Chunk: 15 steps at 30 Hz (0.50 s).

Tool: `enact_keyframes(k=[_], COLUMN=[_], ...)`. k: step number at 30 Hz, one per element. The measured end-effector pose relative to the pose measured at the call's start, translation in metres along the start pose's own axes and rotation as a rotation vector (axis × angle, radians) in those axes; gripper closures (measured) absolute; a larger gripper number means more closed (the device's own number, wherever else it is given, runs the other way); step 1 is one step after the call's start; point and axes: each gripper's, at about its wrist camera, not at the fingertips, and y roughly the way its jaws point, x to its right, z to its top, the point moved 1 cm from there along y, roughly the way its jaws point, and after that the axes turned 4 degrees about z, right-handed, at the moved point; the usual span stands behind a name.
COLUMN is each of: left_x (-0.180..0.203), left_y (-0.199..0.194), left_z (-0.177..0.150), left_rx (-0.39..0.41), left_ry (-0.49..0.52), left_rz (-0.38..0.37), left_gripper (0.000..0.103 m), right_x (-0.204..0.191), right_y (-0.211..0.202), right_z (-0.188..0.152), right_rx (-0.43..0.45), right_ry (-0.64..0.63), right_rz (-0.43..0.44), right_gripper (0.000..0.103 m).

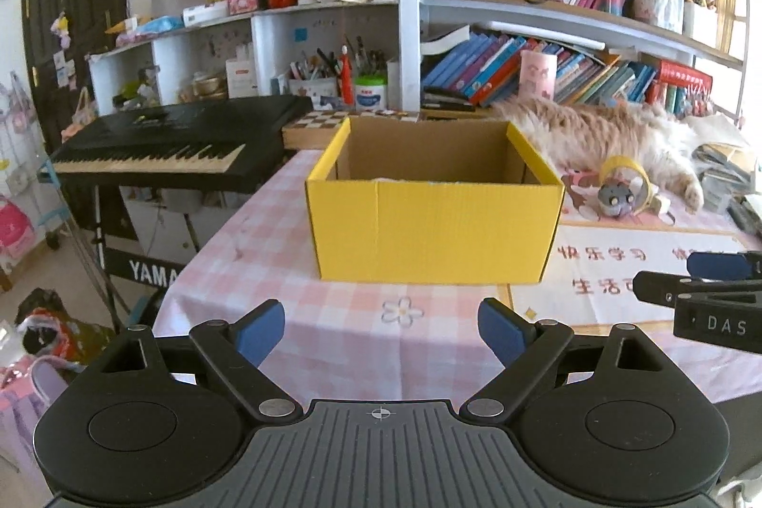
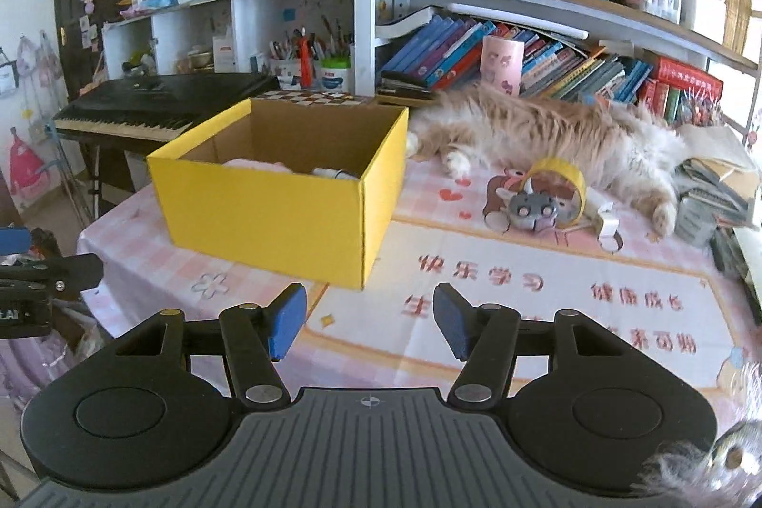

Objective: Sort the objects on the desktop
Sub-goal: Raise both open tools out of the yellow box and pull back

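Yellow corrugated cardboard makes up the open box (image 2: 281, 198) that stands on the pink checked tablecloth (image 1: 333, 317), and a few pale items already lie in its bottom (too little of them shows to name them). The left gripper (image 1: 381, 329) hovers low in front of the box with its blue pads wide apart and nothing between them; the right gripper (image 2: 370, 320) is likewise spread and empty, aimed past the box's near corner.

The things that look left to sort sit well to the right of the box: a roll of yellow tape (image 2: 559, 186) standing on edge, a small grey mouse toy (image 2: 531, 213) touching it, and a white clip-like piece (image 2: 607, 224) just beside them.

The chief risk, as I judge it, is the long-haired ginger cat (image 2: 547, 132) stretched out directly behind that cluster, a hind paw (image 2: 664, 215) lying near the tape. A reach there could brush fur or startle the animal, scattering the items. The upright roll may also roll off when nudged, and a careless sweep could shove the light box.
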Motion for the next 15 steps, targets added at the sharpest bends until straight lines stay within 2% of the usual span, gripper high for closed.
enact_keyframes(k=[4,15], left_x=[-0.001,0.002], left_y=[-0.006,-0.008], left_z=[-0.008,-0.023], left_rx=[0.0,-0.041], left_ry=[-0.004,0.017], left_rz=[0.008,-0.004], left_gripper=[0.012,0.011], right_x=[-0.007,-0.025], right_y=[-0.006,-0.01], right_z=[-0.012,-0.039], right_rx=[-0.01,-0.07], right_ry=[0.028,0.028], right_rz=[-0.009,-0.056], right_gripper=[0.045,0.031])
